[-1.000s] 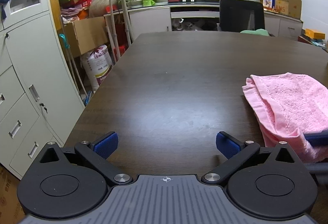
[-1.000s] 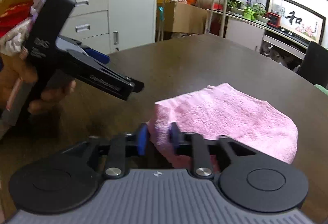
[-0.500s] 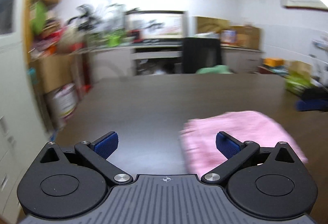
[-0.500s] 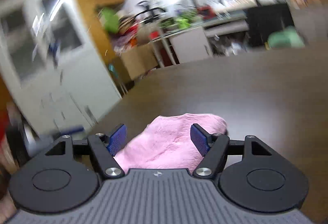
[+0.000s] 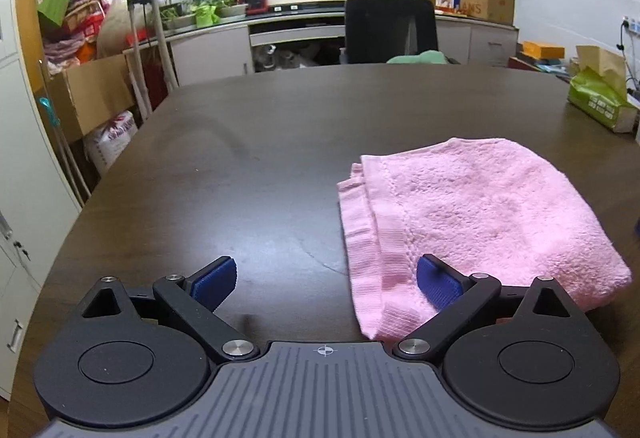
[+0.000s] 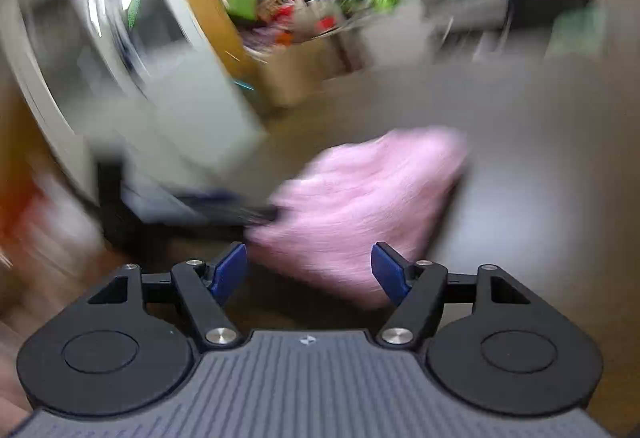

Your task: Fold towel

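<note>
A pink towel (image 5: 472, 222) lies folded in a thick stack on the dark brown table (image 5: 248, 141), its layered hem edges facing left. My left gripper (image 5: 326, 284) is open low over the table's near edge; its right blue pad (image 5: 438, 284) rests over the towel's near left corner, its left pad over bare wood. In the blurred right wrist view the towel (image 6: 356, 197) sits just beyond my right gripper (image 6: 310, 272), which is open with nothing between its pads. The left gripper's dark body (image 6: 224, 211) shows smeared at the towel's left side.
A green paper-wrapped pack (image 5: 600, 97) sits at the table's far right edge. A black office chair (image 5: 390, 29) stands behind the far side. White cabinets (image 5: 24, 165), a cardboard box (image 5: 92, 97) and a tripod stand (image 5: 148, 17) crowd the left.
My right gripper let go of the towel's corner, opened and pulled back while swinging. My left gripper moved right, so its right pad now overlaps the towel's near corner.
</note>
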